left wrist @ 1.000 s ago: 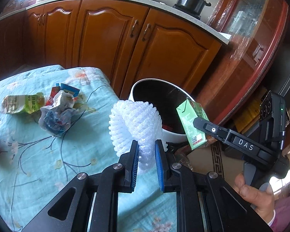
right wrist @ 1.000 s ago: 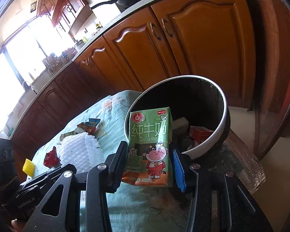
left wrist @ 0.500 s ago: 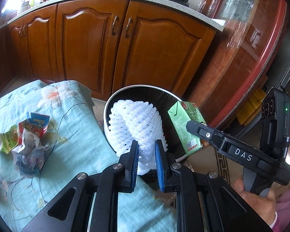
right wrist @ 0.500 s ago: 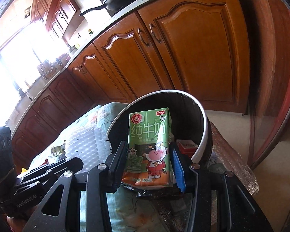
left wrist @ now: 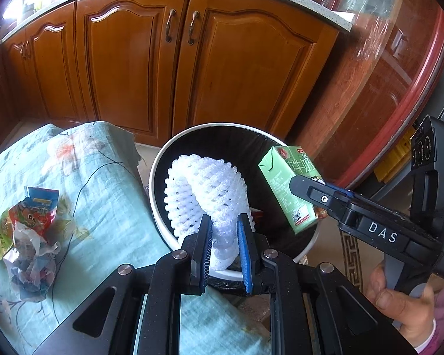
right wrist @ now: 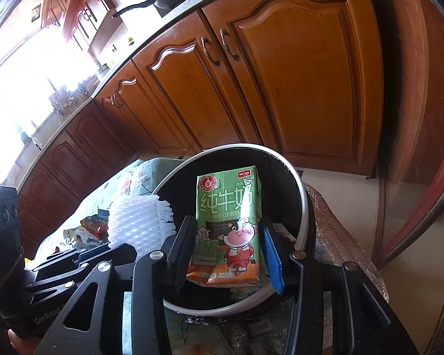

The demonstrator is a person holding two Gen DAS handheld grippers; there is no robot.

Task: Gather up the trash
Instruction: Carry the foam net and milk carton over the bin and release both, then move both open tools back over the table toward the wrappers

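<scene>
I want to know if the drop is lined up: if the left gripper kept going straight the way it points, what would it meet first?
Probably the trash bin: the left gripper, shut on the white foam net, points into its dark opening, though depth is unclear.

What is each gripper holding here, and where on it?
Left gripper pinches the white foam net at its lower end; right gripper clamps the green milk carton across its lower sides.

One foam net [left wrist: 207, 189], one milk carton [left wrist: 290, 186], one bin [left wrist: 159, 159].
</scene>
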